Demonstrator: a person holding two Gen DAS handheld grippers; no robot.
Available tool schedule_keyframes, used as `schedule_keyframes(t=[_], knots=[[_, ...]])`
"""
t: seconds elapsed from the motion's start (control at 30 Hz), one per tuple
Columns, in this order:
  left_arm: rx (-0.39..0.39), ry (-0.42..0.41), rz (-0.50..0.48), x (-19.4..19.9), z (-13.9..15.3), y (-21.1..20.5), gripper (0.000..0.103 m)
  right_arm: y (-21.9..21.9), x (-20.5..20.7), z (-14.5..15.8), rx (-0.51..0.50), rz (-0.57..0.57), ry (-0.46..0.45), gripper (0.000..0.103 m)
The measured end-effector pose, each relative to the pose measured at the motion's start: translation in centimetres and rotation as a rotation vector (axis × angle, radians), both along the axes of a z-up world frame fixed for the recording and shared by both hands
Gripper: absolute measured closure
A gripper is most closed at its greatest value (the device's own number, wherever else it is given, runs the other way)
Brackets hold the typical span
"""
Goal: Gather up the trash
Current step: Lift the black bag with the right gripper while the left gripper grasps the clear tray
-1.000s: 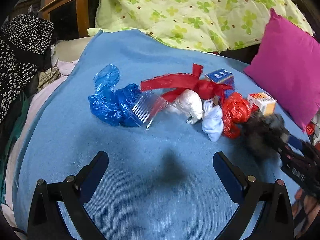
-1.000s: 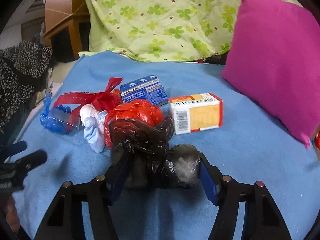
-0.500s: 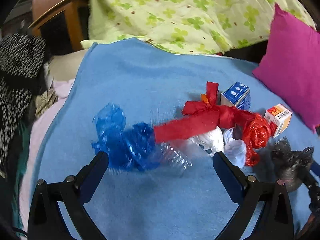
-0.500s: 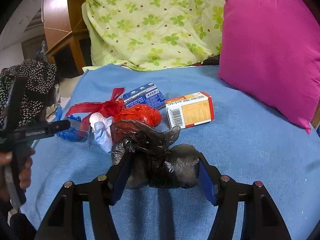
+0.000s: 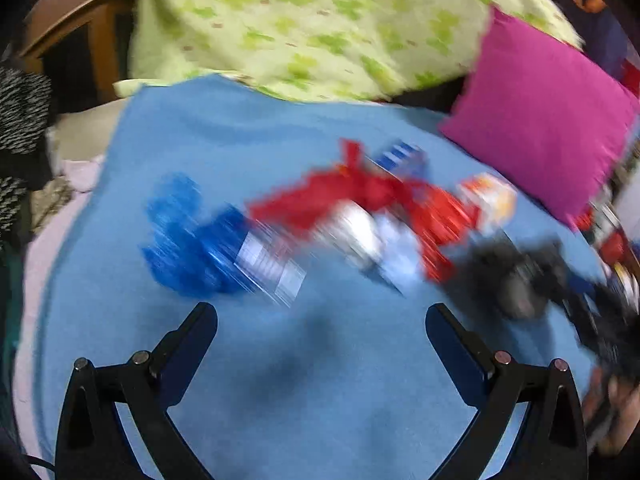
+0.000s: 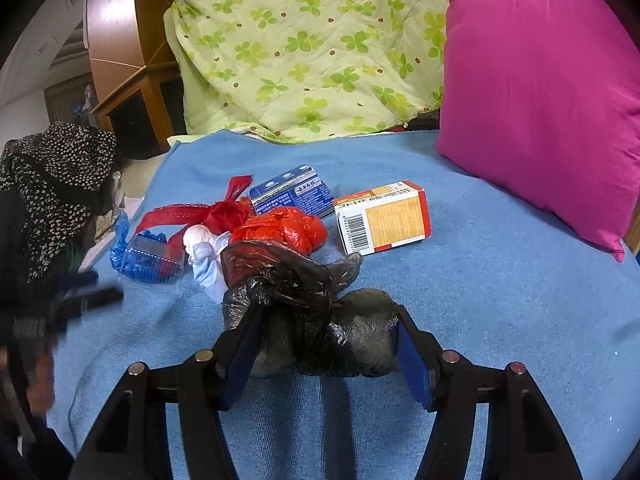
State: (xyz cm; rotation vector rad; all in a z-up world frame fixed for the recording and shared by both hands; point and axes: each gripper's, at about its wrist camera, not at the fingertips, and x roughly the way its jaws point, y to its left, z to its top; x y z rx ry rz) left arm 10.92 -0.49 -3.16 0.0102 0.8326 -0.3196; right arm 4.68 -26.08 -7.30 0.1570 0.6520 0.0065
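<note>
My right gripper (image 6: pixel 324 320) is shut on a crumpled black plastic bag (image 6: pixel 304 296) that rests on the blue blanket (image 6: pixel 500 320). Behind the bag lies a heap of trash: a red bag (image 6: pixel 280 228), a white wad (image 6: pixel 204 244), a red ribbon (image 6: pixel 180 212), a clear plastic tray (image 6: pixel 154 258), a blue box (image 6: pixel 292 196) and a white-and-orange box (image 6: pixel 384 218). My left gripper (image 5: pixel 320 316) is open and holds nothing; it hovers over the blanket short of a blue plastic bag (image 5: pixel 188 240). The left wrist view is blurred.
A pink pillow (image 6: pixel 540 112) leans at the right. A green clover quilt (image 6: pixel 312 52) is piled at the back. A wooden bedside cabinet (image 6: pixel 132 92) and a black spotted cloth (image 6: pixel 52 184) stand to the left of the bed's edge.
The left gripper has swung about over the near left of the heap, and its view is now smeared. The right gripper has drawn back slightly, still gripping the black bag.
</note>
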Motion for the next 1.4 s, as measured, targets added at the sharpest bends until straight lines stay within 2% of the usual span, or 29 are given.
schedule_keyframes(t=[0.07,0.13,0.2,0.23,0.3,0.43,0.47,0.53,0.63,0.73,0.87,0.97,1.03,1.1,1.2,1.27,1.3,1.33,1.37,1.4], knots=[[-0.014,0.021,0.023,2.5,0.1,0.2,0.000,0.0,-0.1,-0.1,0.001,-0.001,-0.002,0.037],[0.016,0.039,0.034,4.2,-0.2,-0.3,0.000,0.0,-0.1,-0.1,0.002,-0.002,-0.001,0.036],[0.009,0.071,0.013,5.1,-0.7,-1.0,0.000,-0.2,-0.1,-0.2,0.007,-0.002,-0.001,0.036],[-0.015,0.092,-0.019,4.9,-1.0,-1.4,0.000,-0.3,-0.1,-0.3,0.009,-0.003,-0.001,0.036],[-0.080,0.127,-0.156,3.4,-1.4,-2.9,0.000,-0.5,0.0,-0.4,0.014,-0.005,0.000,0.036],[-0.179,0.169,-0.275,0.2,-1.9,-3.0,0.000,-0.7,0.0,-0.3,0.027,-0.009,-0.008,0.036],[-0.194,0.170,-0.266,-0.2,-1.8,-2.4,0.000,-0.8,-0.1,-0.2,0.027,-0.012,-0.013,0.036],[-0.168,0.152,-0.204,-0.7,-1.3,-1.9,0.000,-0.9,-0.1,-0.2,0.032,-0.016,-0.017,0.036],[-0.066,0.117,-0.127,-0.6,-1.0,-2.3,0.000,-0.8,-0.1,-0.3,0.036,-0.016,-0.019,0.036],[0.017,0.125,-0.038,-0.4,-2.2,-3.1,0.000,-1.0,-0.3,-0.1,0.036,-0.025,-0.030,0.036],[-0.009,0.134,0.032,-0.9,-3.2,-4.3,0.000,-1.4,-0.6,0.1,0.043,-0.037,-0.035,0.036],[0.000,0.150,0.002,-0.8,-4.2,-5.4,0.000,-1.5,-1.0,0.4,0.038,-0.037,-0.043,0.036],[0.079,0.118,-0.035,-0.7,-4.7,-6.4,0.000,-1.7,-1.3,0.4,0.040,-0.042,-0.043,0.036],[0.127,0.096,-0.035,-0.3,-4.8,-6.4,0.000,-1.9,-1.6,0.4,0.044,-0.049,-0.039,0.036],[0.099,0.146,-0.027,0.6,-5.5,-5.9,0.000,-2.1,-1.6,0.3,0.051,-0.052,-0.040,0.036],[0.089,0.134,-0.018,0.7,-5.6,-5.7,0.001,-2.0,-1.7,0.3,0.045,-0.044,-0.039,0.036],[0.075,0.126,-0.019,0.6,-5.6,-5.7,0.004,-2.0,-1.7,0.3,0.042,-0.040,-0.038,0.036],[0.058,0.134,-0.027,0.7,-5.7,-5.7,0.021,-2.0,-1.7,0.3,0.040,-0.038,-0.037,0.036],[0.046,0.158,-0.038,0.8,-5.9,-5.7,0.021,-2.0,-1.8,0.3,0.040,-0.039,-0.037,0.036],[0.047,0.147,-0.037,0.8,-6.0,-5.8,0.021,-1.9,-1.7,0.3,0.041,-0.040,-0.037,0.036]])
